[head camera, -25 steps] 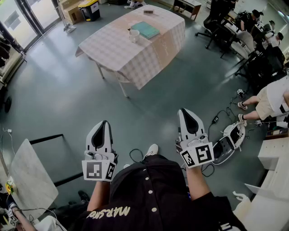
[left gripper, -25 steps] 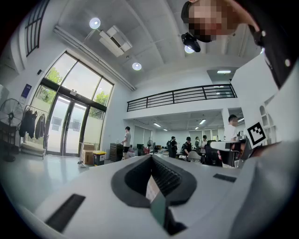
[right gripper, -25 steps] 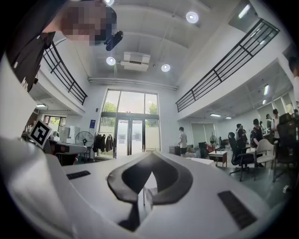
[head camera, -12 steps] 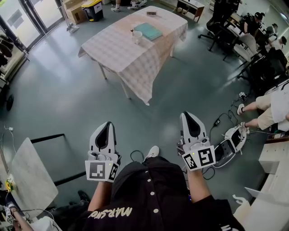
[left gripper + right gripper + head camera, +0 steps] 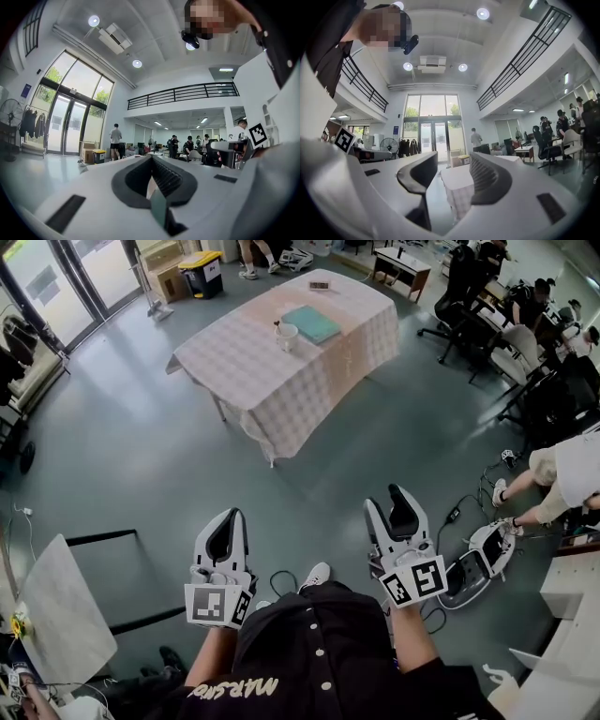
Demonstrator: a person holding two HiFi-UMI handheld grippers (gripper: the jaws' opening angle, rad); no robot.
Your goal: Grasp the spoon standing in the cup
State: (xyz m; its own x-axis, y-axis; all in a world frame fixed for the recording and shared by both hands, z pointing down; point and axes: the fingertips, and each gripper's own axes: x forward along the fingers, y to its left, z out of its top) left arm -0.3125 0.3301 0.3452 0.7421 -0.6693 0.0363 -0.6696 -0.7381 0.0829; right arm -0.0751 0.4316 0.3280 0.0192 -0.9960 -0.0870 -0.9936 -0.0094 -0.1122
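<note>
The white cup with the spoon standing in it sits near the middle of the checked-cloth table, just beside a teal book and well apart from both grippers. The left gripper has its jaws pressed together, holding nothing. The right gripper has just been opening; its jaws stand apart and empty, and only the distant table shows through the gap.
</note>
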